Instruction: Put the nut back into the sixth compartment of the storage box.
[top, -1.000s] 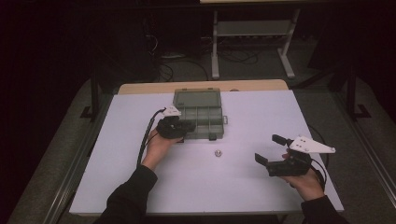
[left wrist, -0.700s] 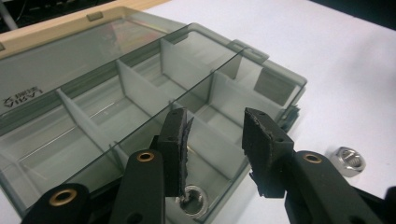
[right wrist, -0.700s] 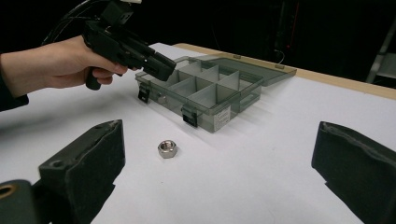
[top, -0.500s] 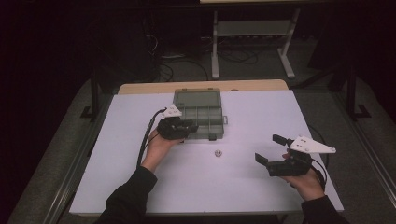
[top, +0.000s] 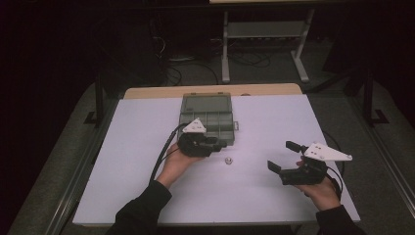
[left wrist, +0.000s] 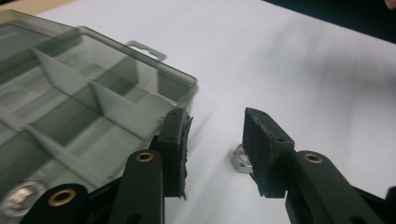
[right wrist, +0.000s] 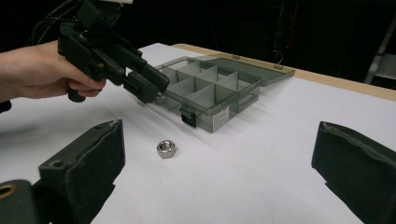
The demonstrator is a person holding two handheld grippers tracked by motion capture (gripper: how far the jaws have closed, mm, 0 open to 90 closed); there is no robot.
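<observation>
White tabletop [top: 147,147]: left gripper [top: 221,144], jaws just parted and empty, hangs by box [top: 208,115]; nut [top: 227,160] lies loose; right gripper [top: 282,156] spread wide.

High overhead, two low views, shared box [top: 207,115]

Legible text, brands, numbers, signs: none found.

Item: small white paper label [right wrist: 221,115] on the front wall of the smoke-grey translucent plastic compartment box [right wrist: 243,88], seen in the right gripper view. It carries dark print, too small and blurred to read. Same box in the high view [top: 208,105]: no marking legible.
</observation>
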